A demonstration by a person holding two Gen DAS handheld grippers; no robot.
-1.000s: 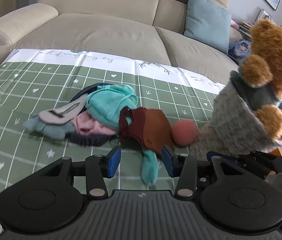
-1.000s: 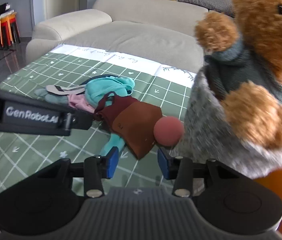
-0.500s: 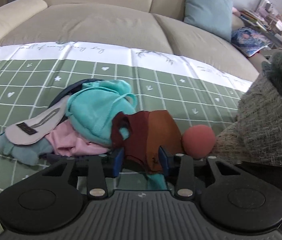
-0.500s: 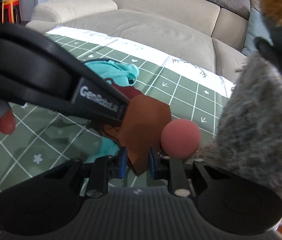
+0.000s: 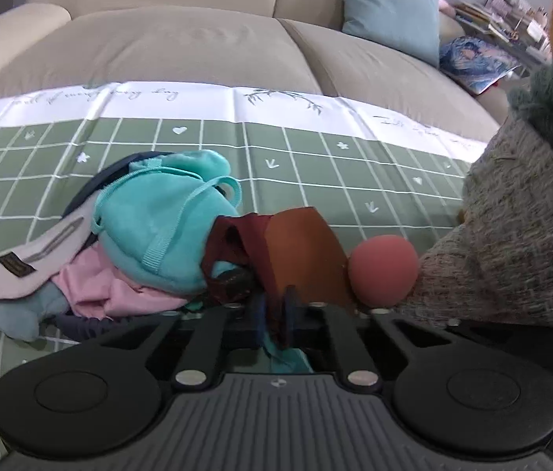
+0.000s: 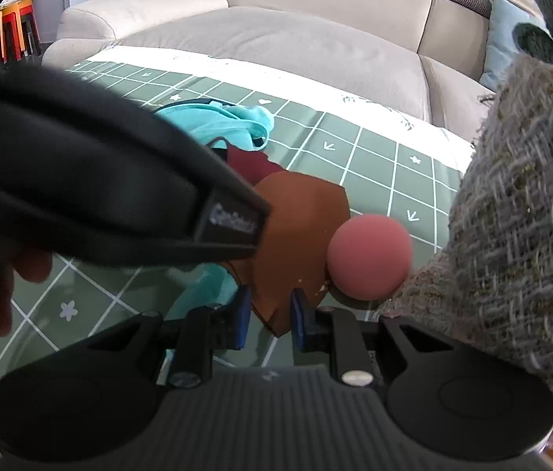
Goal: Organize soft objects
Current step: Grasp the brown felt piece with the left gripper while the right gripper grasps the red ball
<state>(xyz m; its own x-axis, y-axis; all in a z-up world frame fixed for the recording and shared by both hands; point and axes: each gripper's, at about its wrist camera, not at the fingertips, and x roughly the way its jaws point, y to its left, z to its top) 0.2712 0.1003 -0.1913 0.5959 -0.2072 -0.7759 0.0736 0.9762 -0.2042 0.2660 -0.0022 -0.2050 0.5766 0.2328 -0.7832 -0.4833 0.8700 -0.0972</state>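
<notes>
My left tongs (image 5: pixel 276 320) are pinched onto the brown cloth (image 5: pixel 300 255); my right tongs (image 6: pixel 268 314) sit narrowly parted around its near corner, contact unclear; it lies on the green checked worktop (image 5: pixel 315 165) between the teal pouch (image 5: pixel 158 227) and pink ball (image 6: pixel 368 257).

Soft, even daylight fills both views, bright enough to keep colours clear, with only faint shadows under the pile of clothes (image 5: pixel 151 243). The white border of the green checked cloth (image 5: pixel 315 165) is near washed out. Fisheye distortion bends the cloth's grid lines and curves the sofa (image 5: pixel 198 39) toward the edges, with dark vignetted corners. In the right wrist view the left gripper (image 6: pixel 111 196) looms close and blurred, and the grey knit fabric (image 6: pixel 512 216) is smeared by motion.
</notes>
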